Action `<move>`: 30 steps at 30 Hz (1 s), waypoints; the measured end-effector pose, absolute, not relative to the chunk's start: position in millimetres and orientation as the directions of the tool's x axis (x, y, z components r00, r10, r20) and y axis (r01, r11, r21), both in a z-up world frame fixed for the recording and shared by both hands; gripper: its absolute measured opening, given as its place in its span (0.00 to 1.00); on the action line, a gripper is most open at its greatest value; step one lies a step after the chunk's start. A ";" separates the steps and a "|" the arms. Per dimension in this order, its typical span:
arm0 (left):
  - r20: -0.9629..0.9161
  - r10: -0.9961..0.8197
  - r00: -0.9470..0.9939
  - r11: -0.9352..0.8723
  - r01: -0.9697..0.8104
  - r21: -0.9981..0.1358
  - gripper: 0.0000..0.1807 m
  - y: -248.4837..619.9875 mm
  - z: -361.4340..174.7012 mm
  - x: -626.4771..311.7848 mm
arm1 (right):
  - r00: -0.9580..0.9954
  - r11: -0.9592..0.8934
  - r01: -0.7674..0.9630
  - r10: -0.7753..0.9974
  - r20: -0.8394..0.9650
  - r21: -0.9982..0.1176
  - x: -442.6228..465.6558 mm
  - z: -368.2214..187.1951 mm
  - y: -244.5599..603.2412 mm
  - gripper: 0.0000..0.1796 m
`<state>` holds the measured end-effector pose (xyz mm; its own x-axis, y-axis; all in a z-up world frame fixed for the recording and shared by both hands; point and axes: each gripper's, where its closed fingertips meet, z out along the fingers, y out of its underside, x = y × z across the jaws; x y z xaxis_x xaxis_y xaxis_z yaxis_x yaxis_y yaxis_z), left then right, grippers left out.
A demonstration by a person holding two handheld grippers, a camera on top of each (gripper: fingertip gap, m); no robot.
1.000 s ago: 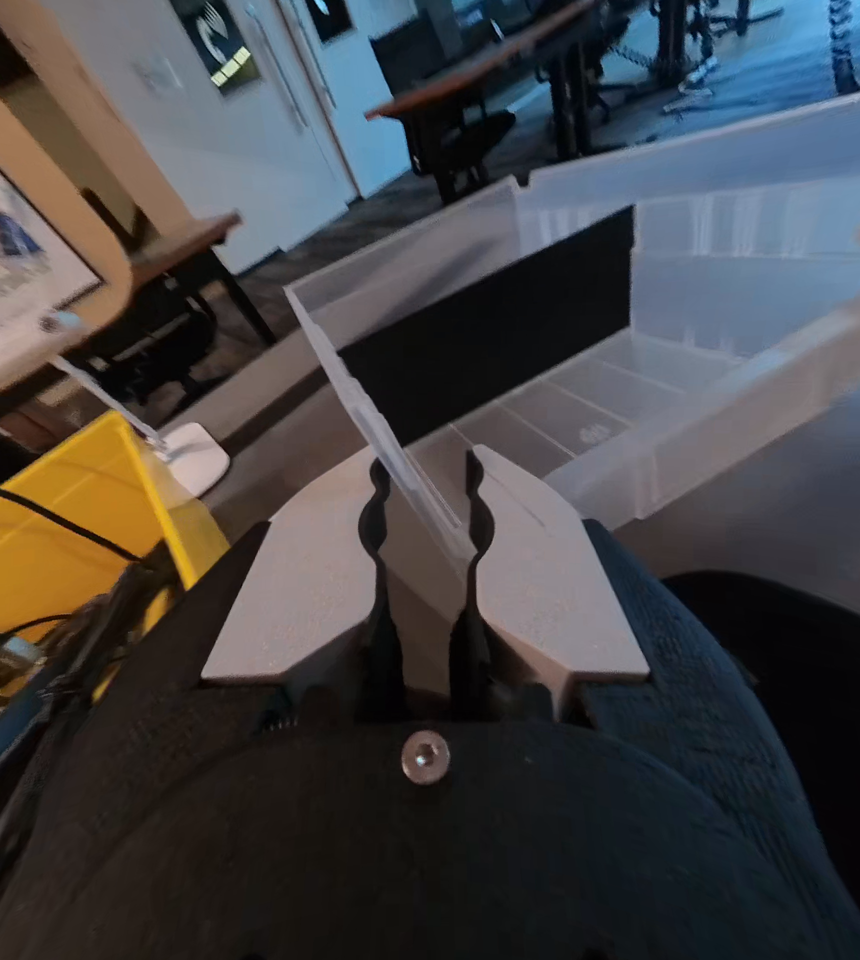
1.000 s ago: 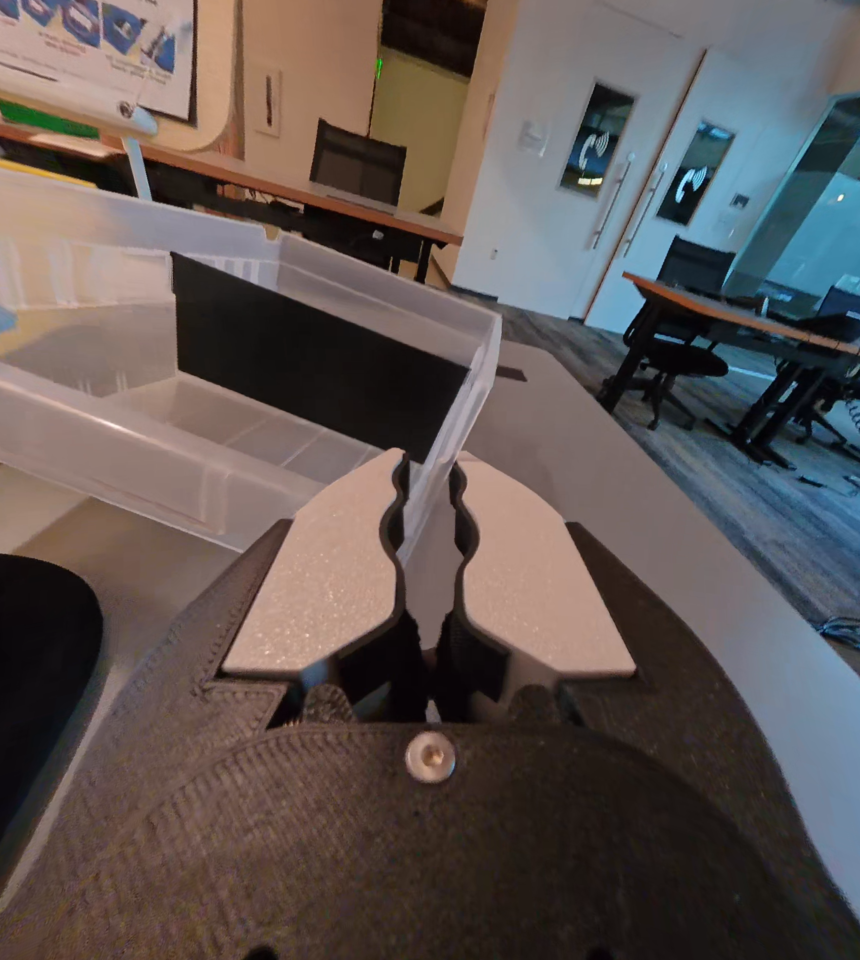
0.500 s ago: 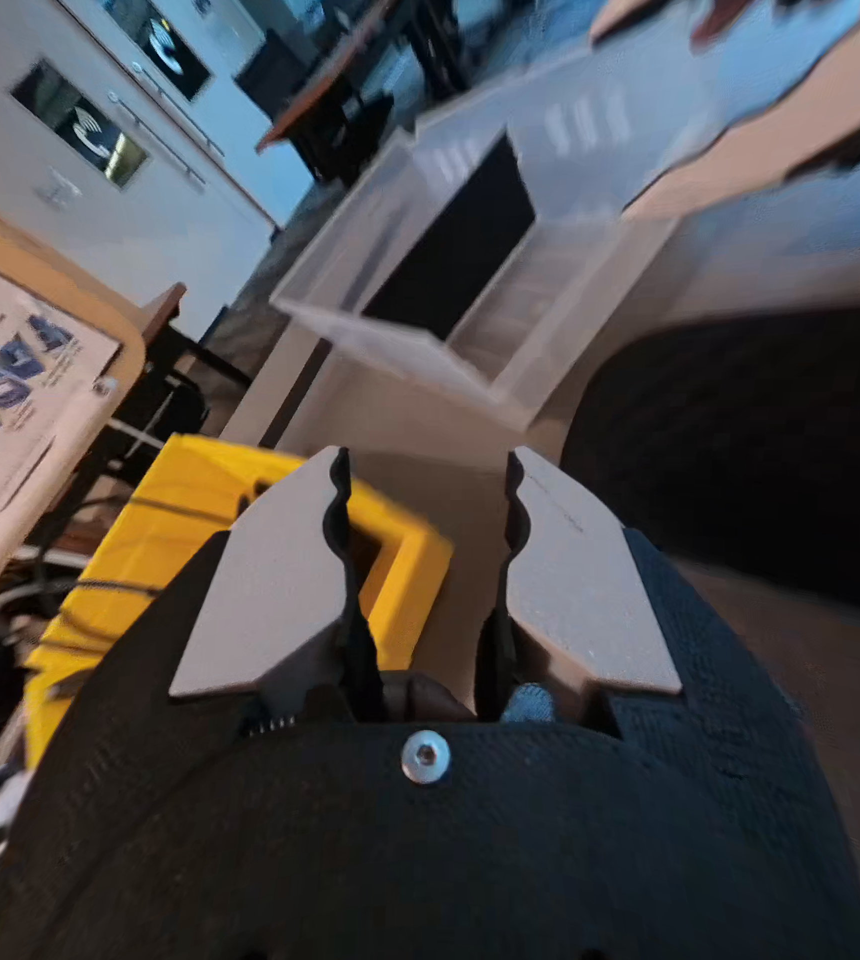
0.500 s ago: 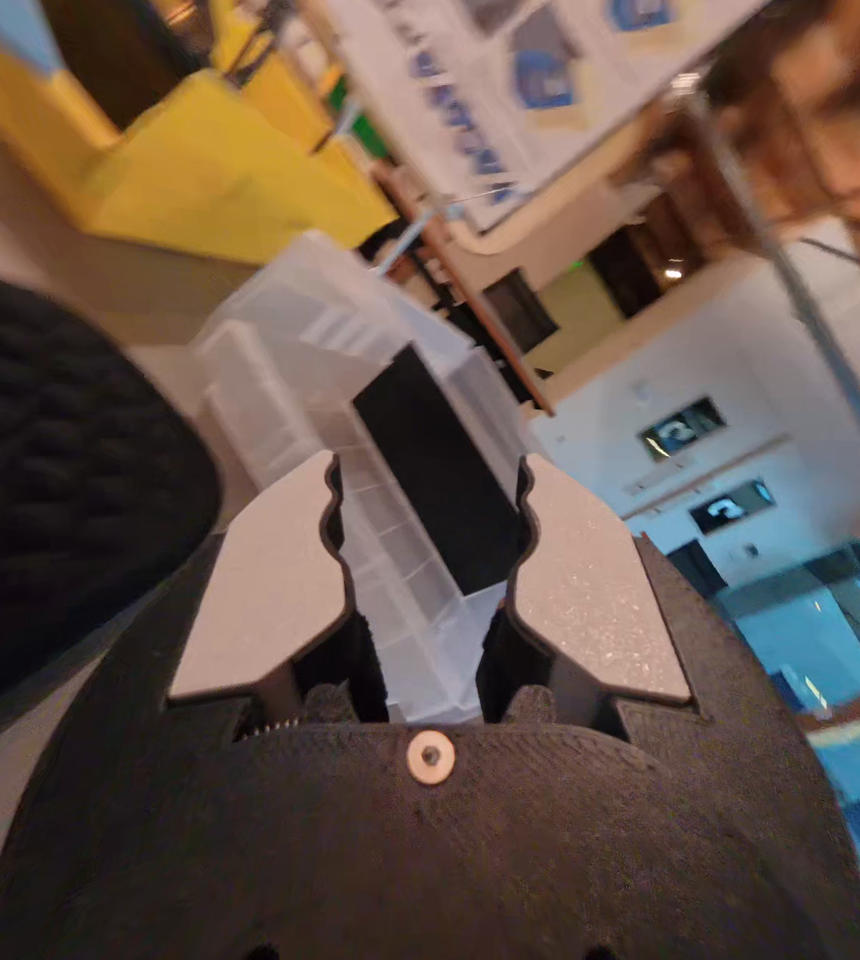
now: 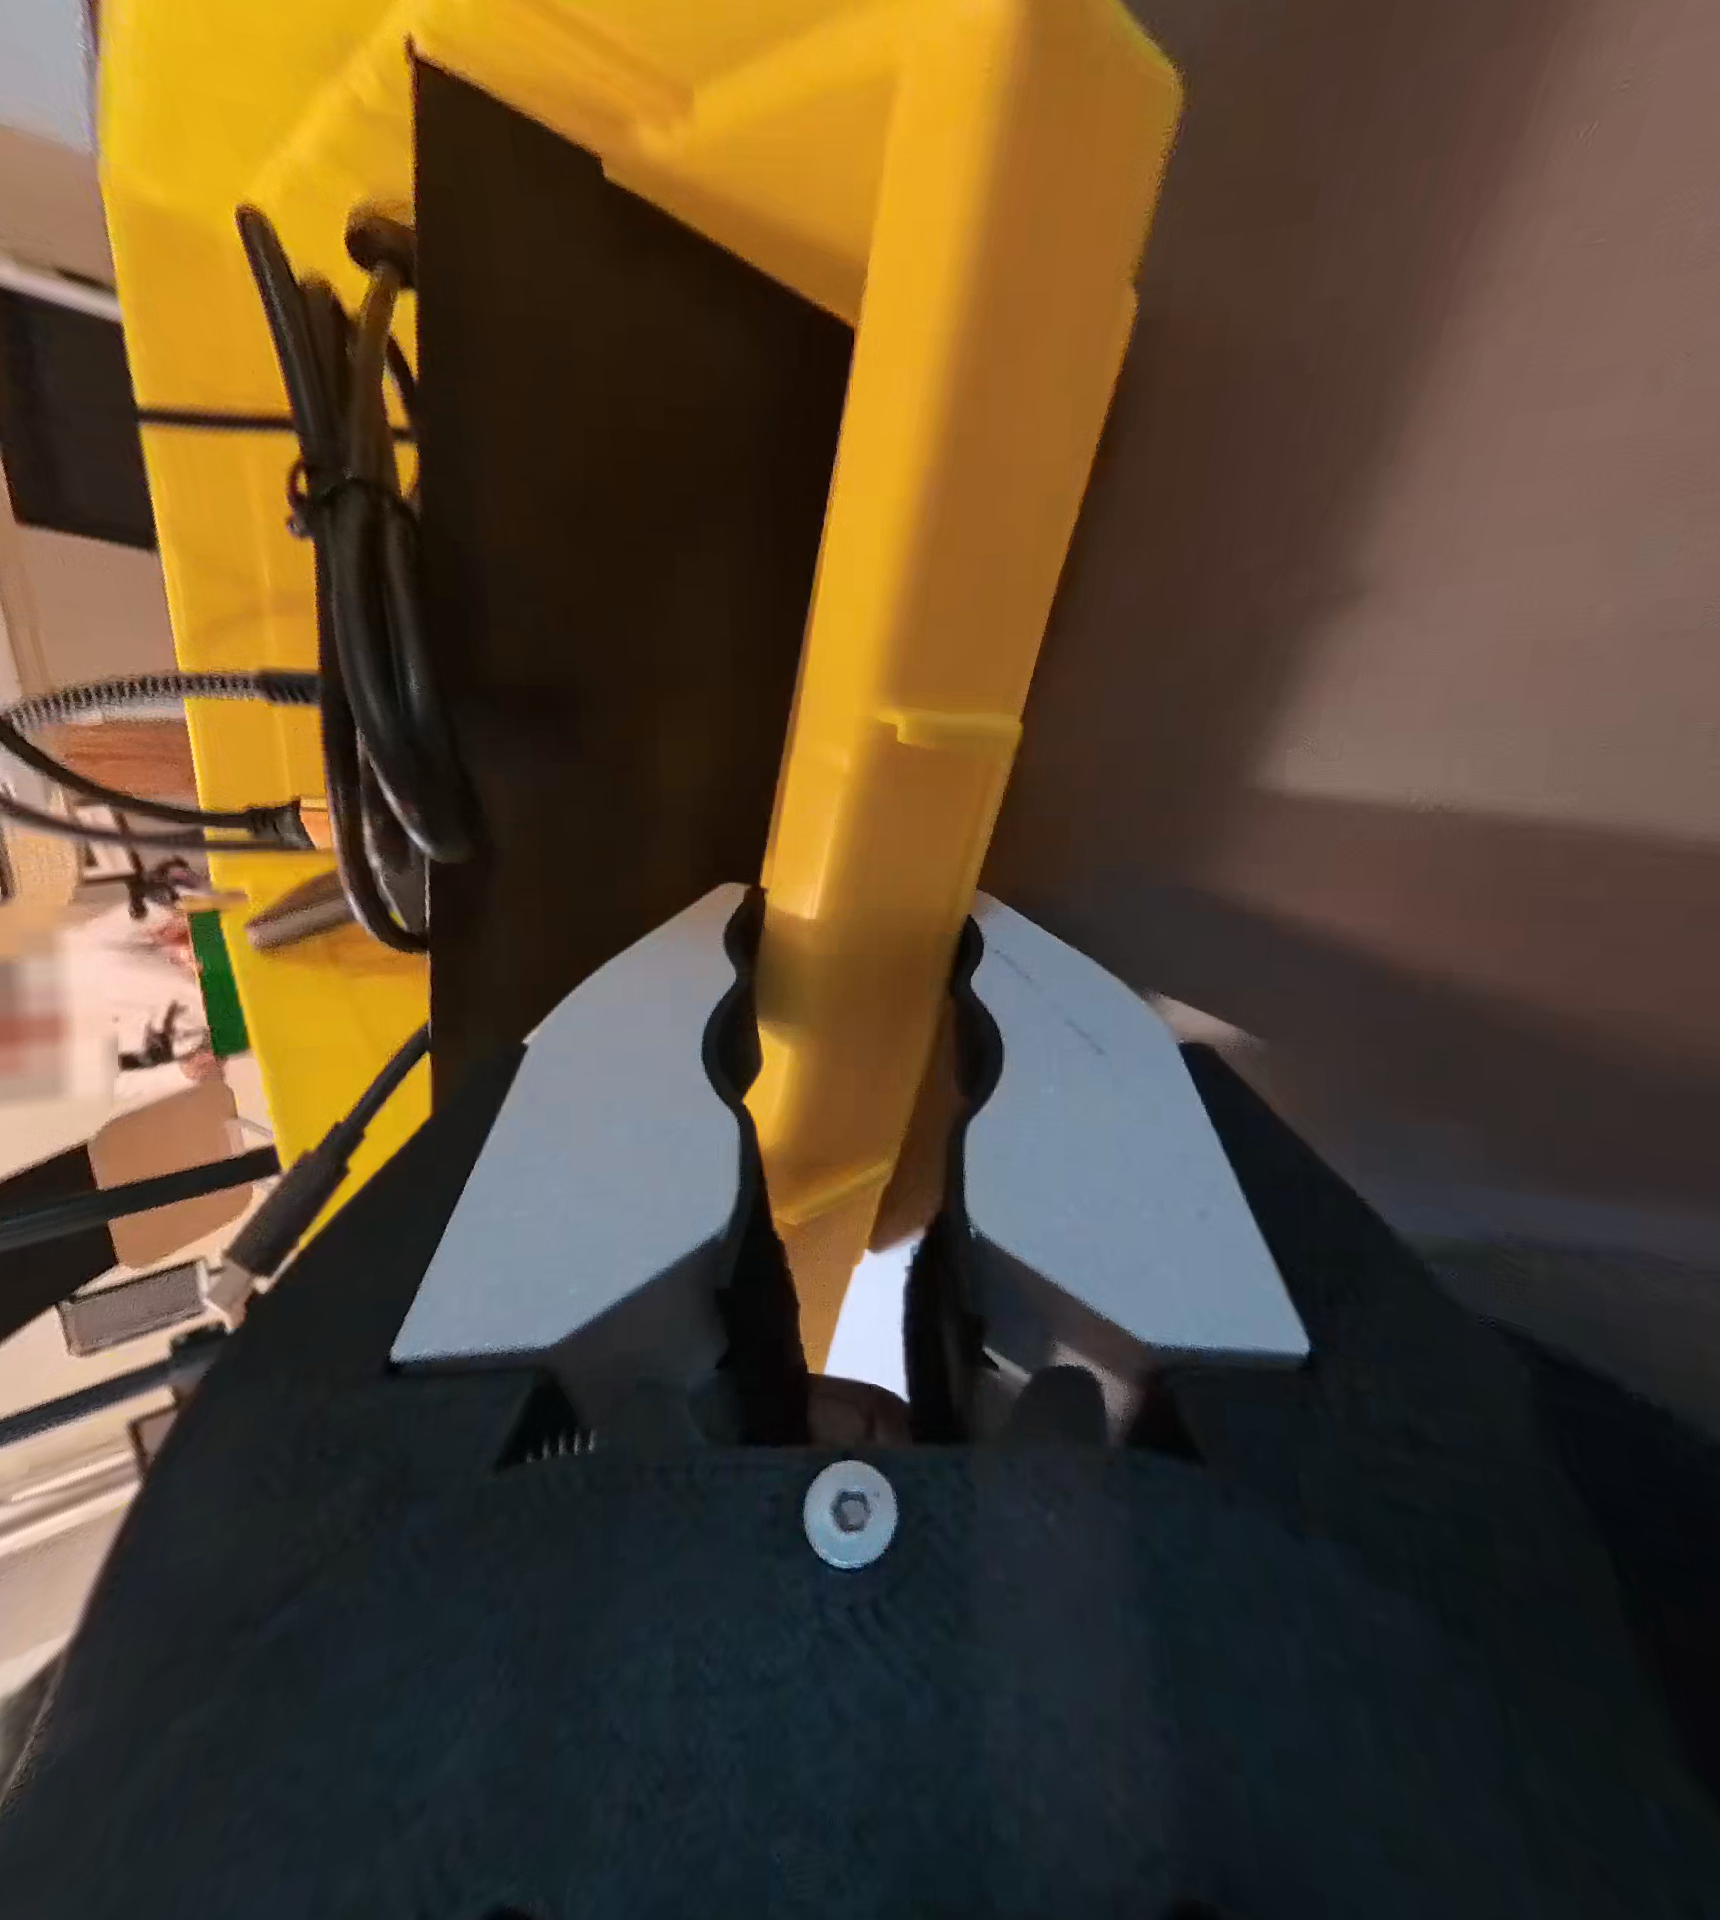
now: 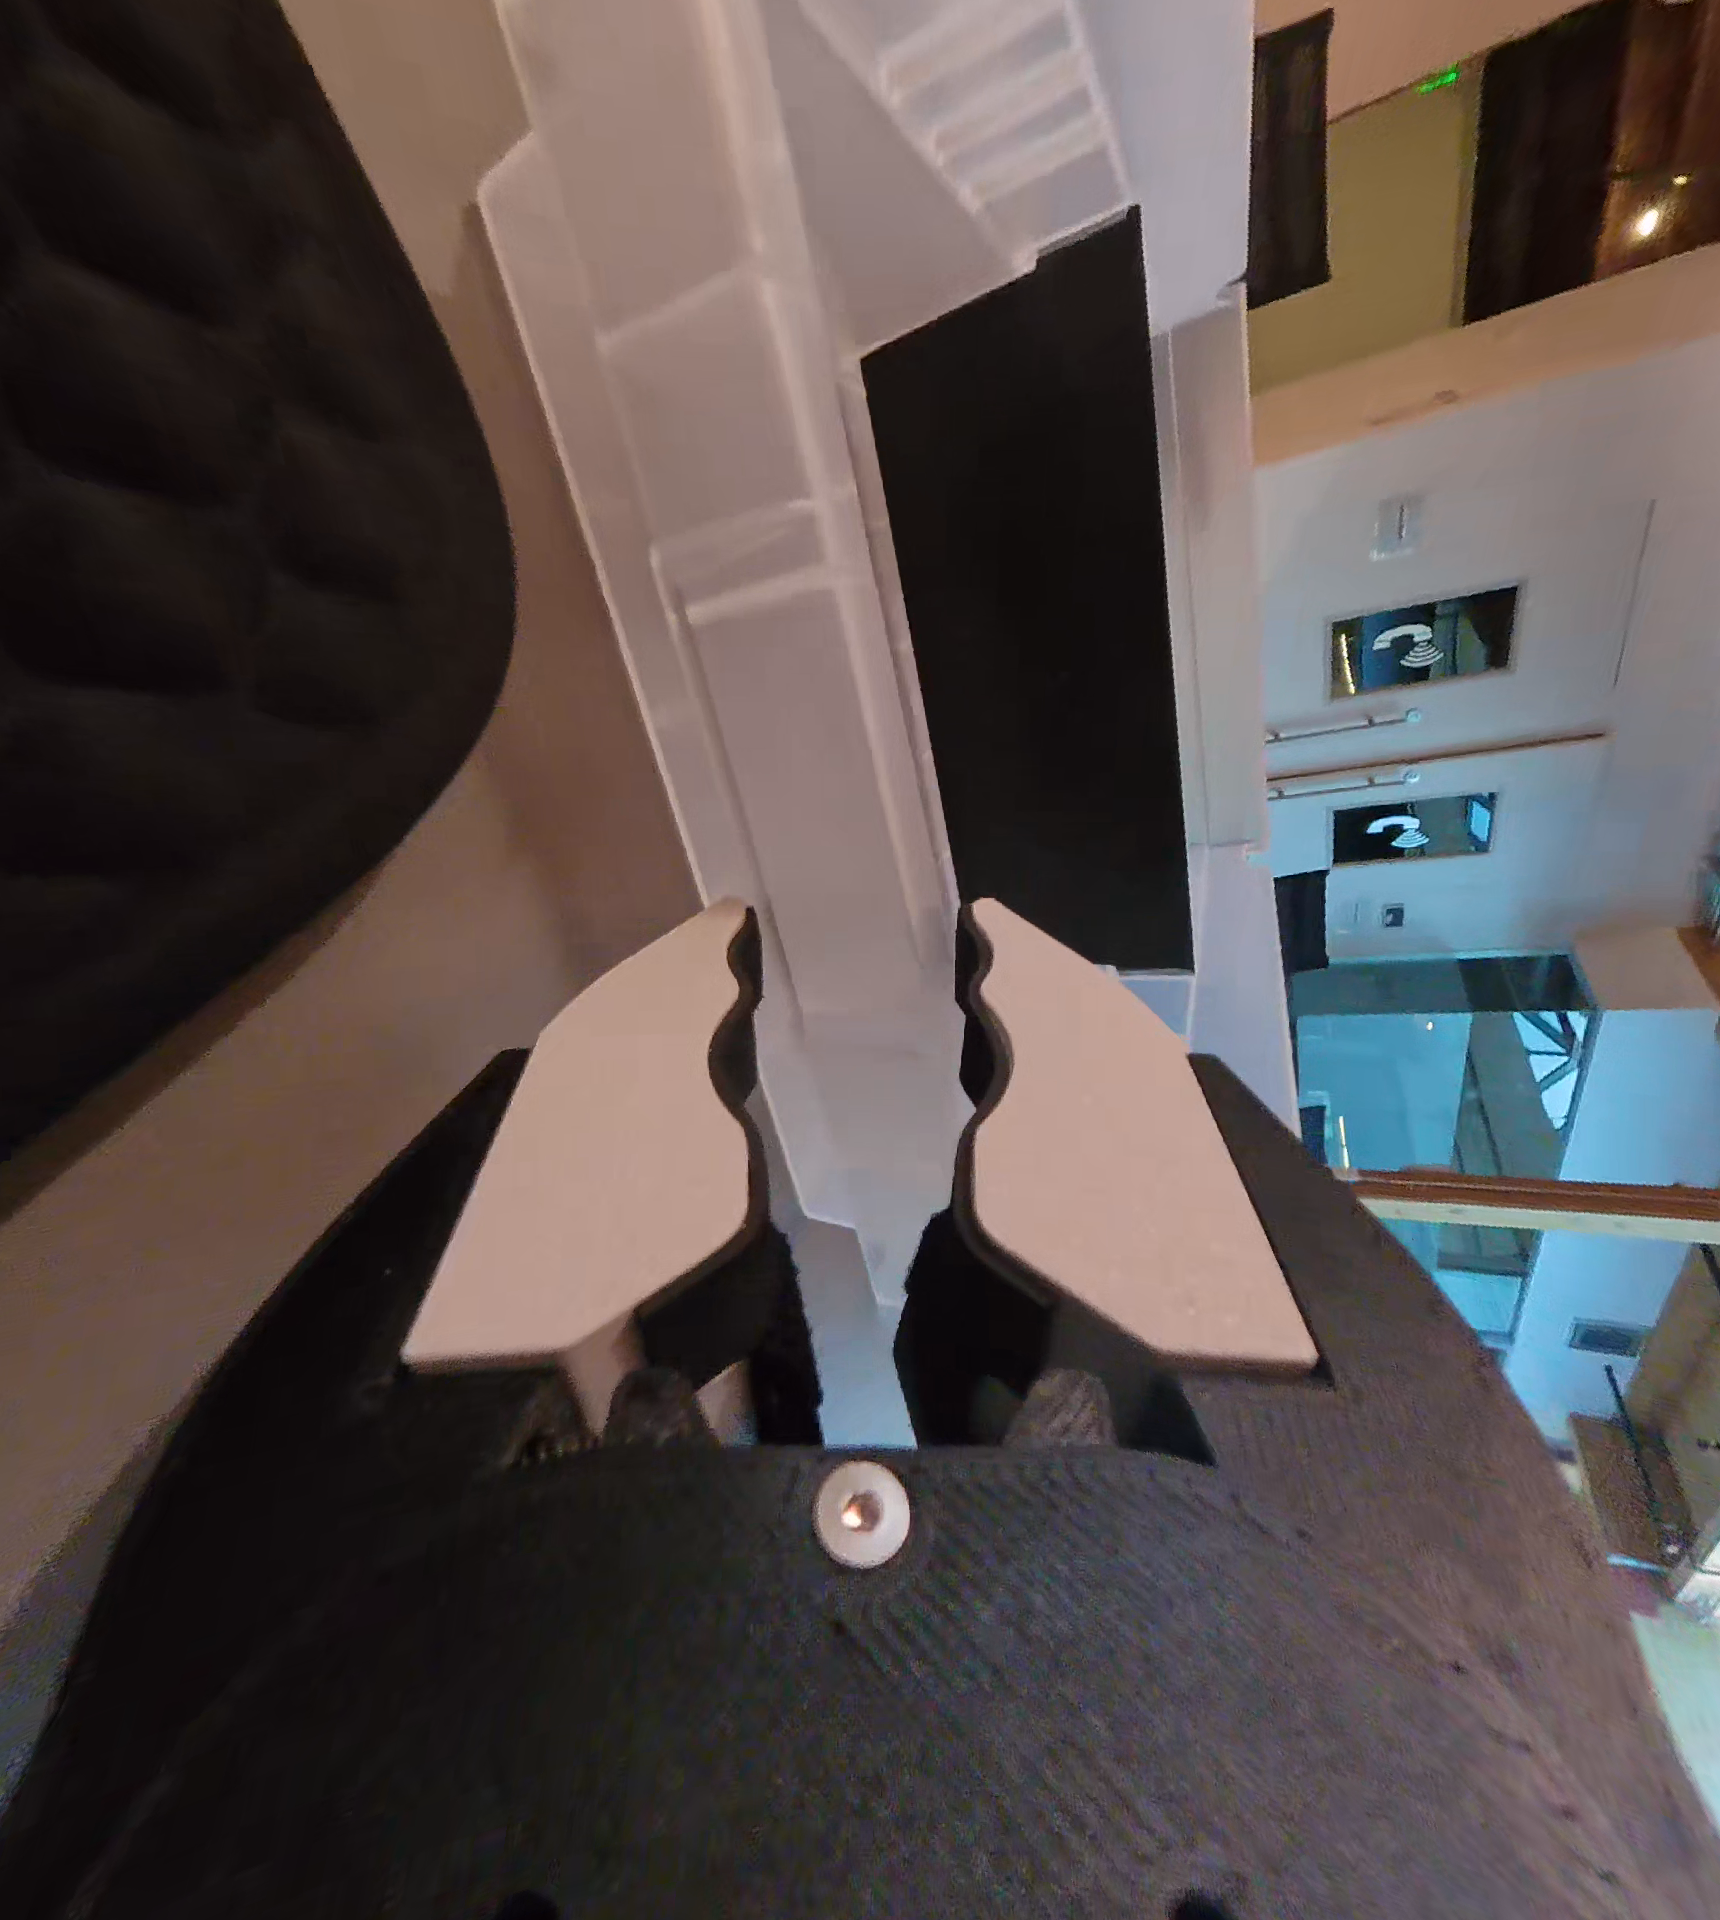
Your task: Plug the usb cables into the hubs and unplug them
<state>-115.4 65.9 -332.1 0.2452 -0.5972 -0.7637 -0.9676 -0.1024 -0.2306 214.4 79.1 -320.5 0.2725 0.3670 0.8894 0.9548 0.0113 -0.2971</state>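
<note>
In the left wrist view my left gripper is closed around the side wall of a yellow bin; the wall fills the gap between the jaws. A bundle of black USB cables lies in the bin beside a black divider panel. A cable plug and a small silver box show at the left edge. In the right wrist view my right gripper is closed around the rim of a clear plastic bin that holds a black panel. Both views are rolled about a quarter turn.
A black padded mat lies on the pale table beside the clear bin. The table also shows in the left wrist view. Office walls, doors and desks lie beyond.
Both grippers let go of the clear bin's thin side walls, opened and rolled about a quarter turn. The left moved to the yellow bin's wall, the right to the clear bin's rim, and both narrowed.
</note>
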 end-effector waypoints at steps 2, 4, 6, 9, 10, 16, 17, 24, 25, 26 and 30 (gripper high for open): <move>-0.763 -0.589 0.266 -0.137 -0.964 -0.230 0.19 64.0 -332.1 -135.7 | 0.290 -0.009 0.951 0.365 0.885 -0.308 217.3 -320.5 80.5 0.20; -0.764 -0.578 0.286 -0.173 -0.958 -0.227 0.20 58.7 -332.0 -155.7 | 0.302 -0.026 0.949 0.362 0.882 -0.314 220.2 -320.8 80.5 0.20; -0.764 -0.567 0.308 -0.205 -0.951 -0.231 0.20 51.8 -331.7 -176.1 | 0.316 -0.051 0.946 0.359 0.878 -0.319 223.8 -320.6 81.6 0.21; -0.764 -0.544 0.348 -0.265 -0.935 -0.237 0.20 39.7 -331.1 -207.8 | 0.335 -0.080 0.941 0.353 0.873 -0.328 228.3 -320.7 82.4 0.21; -0.762 -0.535 0.364 -0.288 -0.927 -0.241 0.20 35.6 -330.8 -218.4 | 0.338 -0.087 0.940 0.351 0.873 -0.329 229.5 -320.6 82.8 0.21; -0.774 -0.473 0.420 -0.407 -0.884 -0.231 0.20 10.1 -330.0 -275.9 | 0.371 -0.139 0.929 0.338 0.865 -0.344 238.7 -320.7 84.6 0.21; -0.775 -0.464 0.430 -0.424 -0.875 -0.231 0.20 4.0 -329.8 -284.4 | 0.381 -0.153 0.925 0.334 0.862 -0.349 241.8 -321.2 83.0 0.21; -0.783 -0.427 0.453 -0.504 -0.838 -0.210 0.20 -44.8 -329.0 -352.2 | 0.476 -0.298 0.868 0.270 0.837 -0.397 272.5 -321.9 82.1 0.24; -0.788 -0.436 0.436 -0.491 -0.848 -0.198 0.20 -49.8 -328.3 -355.3 | 0.491 -0.320 0.856 0.259 0.832 -0.406 278.1 -321.8 81.4 0.24; -0.792 -0.446 0.418 -0.475 -0.860 -0.187 0.20 -55.0 -328.2 -360.1 | 0.511 -0.343 0.841 0.244 0.824 -0.419 283.7 -321.9 80.4 0.24; -0.795 -0.463 0.393 -0.454 -0.875 -0.168 0.20 -66.6 -328.0 -377.9 | 0.549 -0.390 0.807 0.218 0.807 -0.444 296.9 -321.8 76.4 0.26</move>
